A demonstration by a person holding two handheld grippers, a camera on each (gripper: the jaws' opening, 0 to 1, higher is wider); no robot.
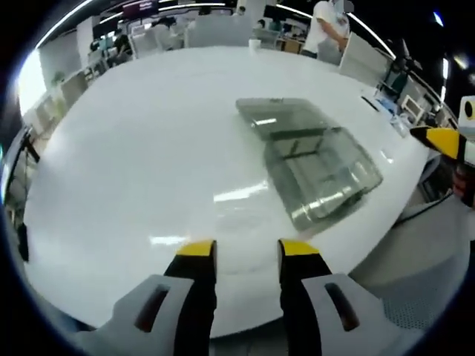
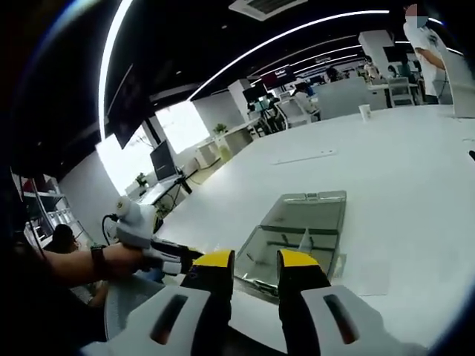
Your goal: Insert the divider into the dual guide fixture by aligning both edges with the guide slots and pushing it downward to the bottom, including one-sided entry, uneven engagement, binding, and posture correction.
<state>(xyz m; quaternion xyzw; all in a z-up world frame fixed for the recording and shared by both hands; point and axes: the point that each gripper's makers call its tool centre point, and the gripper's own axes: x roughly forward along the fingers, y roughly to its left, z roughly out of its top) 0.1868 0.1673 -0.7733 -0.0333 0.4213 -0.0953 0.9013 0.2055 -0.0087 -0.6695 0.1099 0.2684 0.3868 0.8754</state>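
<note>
Left gripper view puts your left claw [image 1: 247, 248] low over the white tabletop [image 1: 148, 148], its yellow-tipped jaws parted with nothing between them, and the clear dual guide fixture [image 1: 326, 174] lies flat ahead and to the right with a clear flat panel [image 1: 278, 115], probably the divider, touching its far end. Right gripper view shows your right claw [image 2: 256, 259] likewise parted and empty, near the tabletop's edge just short of the fixture [image 2: 286, 256], while your left hand [image 2: 122, 259] holds the other gripper off to the left.
</note>
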